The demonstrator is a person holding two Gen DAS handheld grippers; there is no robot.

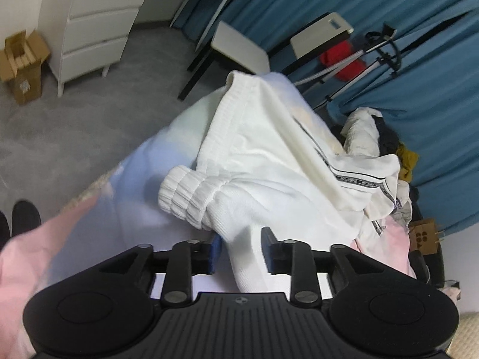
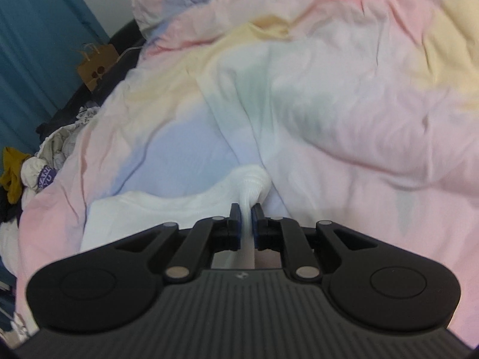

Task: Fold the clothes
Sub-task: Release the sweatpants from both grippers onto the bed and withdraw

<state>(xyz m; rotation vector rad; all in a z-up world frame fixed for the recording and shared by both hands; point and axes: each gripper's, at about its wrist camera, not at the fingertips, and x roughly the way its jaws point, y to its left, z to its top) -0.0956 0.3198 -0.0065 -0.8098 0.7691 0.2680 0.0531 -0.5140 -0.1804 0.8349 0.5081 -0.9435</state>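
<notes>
While left fingers (image 1: 241, 248) gape around white sweatshirt (image 1: 269, 161), right fingers (image 2: 245, 221) pinching its cuff.

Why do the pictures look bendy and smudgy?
Left wrist view: the fisheye lens curves the white drawer unit and blue curtain near the edges; the white sweatshirt is fairly sharp, its ribbed cuff slightly smeared. Right wrist view: the pastel bedsheet is blurred throughout, most at the top right; the light is soft, without glare.
</notes>
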